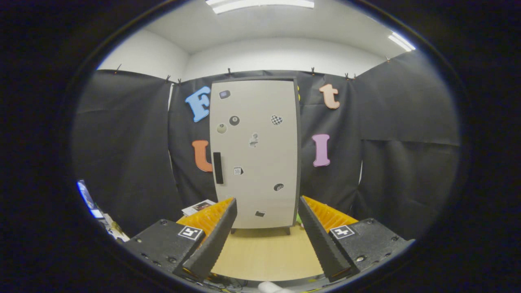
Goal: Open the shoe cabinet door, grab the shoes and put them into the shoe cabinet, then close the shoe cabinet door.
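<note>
A tall pale shoe cabinet (255, 152) stands on short legs at the back of a light wooden tabletop (266, 252), straight ahead of me. Its door is shut and carries several small stickers. A black vertical handle (218, 167) sits on the door's left edge, about mid-height. My gripper (267, 204) is held well short of the cabinet, open, with nothing between its fingers. The fingertips frame the cabinet's lower part. I see no shoes.
Black cloth walls close the booth behind and on both sides of the cabinet. A leaflet (198, 207) lies on the table left of the cabinet, behind my left finger. A small green thing (298, 219) peeks out by the cabinet's lower right corner.
</note>
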{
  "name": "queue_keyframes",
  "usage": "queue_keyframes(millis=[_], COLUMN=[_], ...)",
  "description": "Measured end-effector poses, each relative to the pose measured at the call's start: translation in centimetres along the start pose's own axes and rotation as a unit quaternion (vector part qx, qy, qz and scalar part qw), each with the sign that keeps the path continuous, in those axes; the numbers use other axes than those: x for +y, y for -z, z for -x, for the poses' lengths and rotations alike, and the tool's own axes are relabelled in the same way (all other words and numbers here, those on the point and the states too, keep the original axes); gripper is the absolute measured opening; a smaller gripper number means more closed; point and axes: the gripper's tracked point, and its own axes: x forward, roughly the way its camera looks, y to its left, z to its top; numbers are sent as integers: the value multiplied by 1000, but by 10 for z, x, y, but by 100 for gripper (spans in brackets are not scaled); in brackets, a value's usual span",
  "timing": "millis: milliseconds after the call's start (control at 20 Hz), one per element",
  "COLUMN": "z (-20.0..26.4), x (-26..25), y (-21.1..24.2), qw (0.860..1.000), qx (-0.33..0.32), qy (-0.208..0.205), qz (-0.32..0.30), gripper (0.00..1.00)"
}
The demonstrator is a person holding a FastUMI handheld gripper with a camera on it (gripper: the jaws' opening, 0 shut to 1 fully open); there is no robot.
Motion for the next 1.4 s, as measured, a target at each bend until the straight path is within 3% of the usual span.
queue_keyframes(millis=[1400], z=[6], x=[3], y=[-13], qw=[999], qx=[-16], qy=[7], qz=[32], gripper=[98])
